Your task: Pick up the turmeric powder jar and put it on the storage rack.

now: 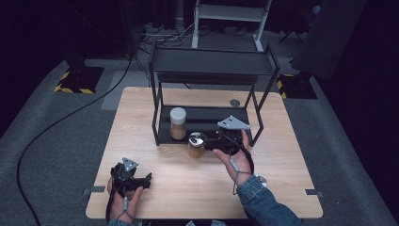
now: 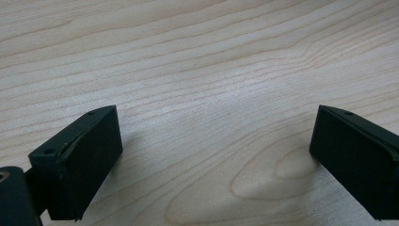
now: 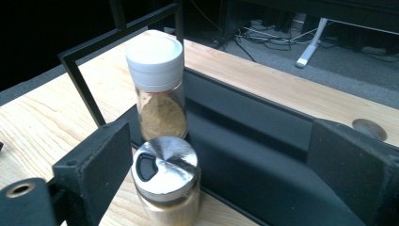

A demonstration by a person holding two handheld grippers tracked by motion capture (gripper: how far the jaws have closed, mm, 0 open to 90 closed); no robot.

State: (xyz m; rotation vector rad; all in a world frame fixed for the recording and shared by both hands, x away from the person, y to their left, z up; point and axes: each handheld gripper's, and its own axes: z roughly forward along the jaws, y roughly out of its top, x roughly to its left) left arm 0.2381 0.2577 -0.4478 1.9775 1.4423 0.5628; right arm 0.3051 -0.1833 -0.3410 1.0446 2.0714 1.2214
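The right gripper (image 1: 207, 141) is released, its jaws wide apart around the silver-lid jar (image 1: 195, 145), which stands on the table (image 1: 282, 155) just before the black rack (image 1: 211, 66). A white-lid jar (image 1: 178, 123) stands on the lower shelf of the rack. The left gripper (image 1: 147, 180) is released too and rests low over bare wood, well apart from both jars.

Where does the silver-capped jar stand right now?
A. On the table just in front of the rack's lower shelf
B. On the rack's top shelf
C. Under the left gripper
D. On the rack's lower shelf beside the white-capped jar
A: the silver-capped jar stands on the wooden table just outside the rack's lower shelf, between the right gripper's open jaws; the white-capped jar is on the shelf.
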